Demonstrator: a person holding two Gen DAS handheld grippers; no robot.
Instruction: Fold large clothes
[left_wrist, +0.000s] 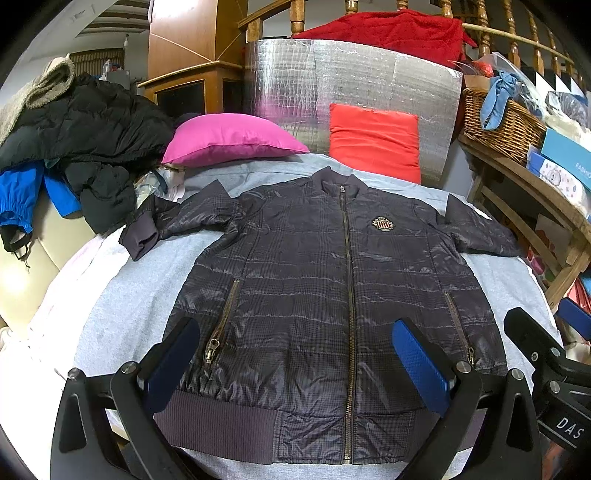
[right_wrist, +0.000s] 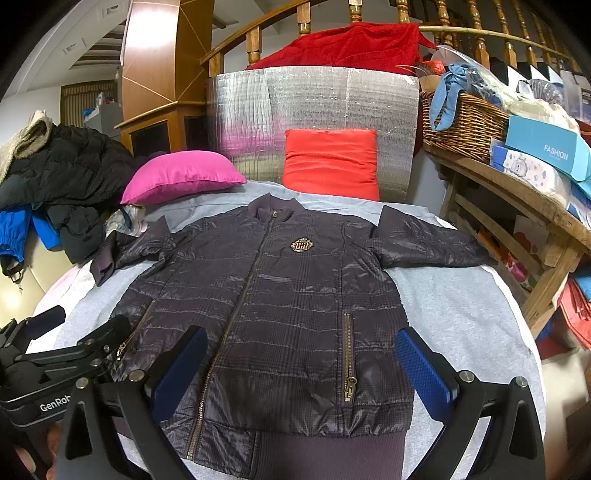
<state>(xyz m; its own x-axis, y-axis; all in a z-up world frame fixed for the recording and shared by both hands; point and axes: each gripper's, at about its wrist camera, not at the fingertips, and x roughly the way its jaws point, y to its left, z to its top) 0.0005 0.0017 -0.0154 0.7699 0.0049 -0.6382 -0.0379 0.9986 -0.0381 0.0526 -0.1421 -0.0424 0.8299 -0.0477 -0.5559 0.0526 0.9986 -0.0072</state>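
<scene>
Both grippers have their blue fingers spread wide apart and hold nothing: the left gripper (left_wrist: 295, 365) and the right gripper (right_wrist: 301, 369) sit at the bottom of their views, over the jacket's bottom edge. The dark zip-up jacket (left_wrist: 332, 295) lies flat and zipped on the grey sheet (left_wrist: 125, 306), filling the middle of each frame, sleeves out toward both sides.

A wooden stair railing (right_wrist: 480, 35) curves behind a wooden cabinet (right_wrist: 159, 92) and cluttered wooden shelf (right_wrist: 517, 195).
</scene>
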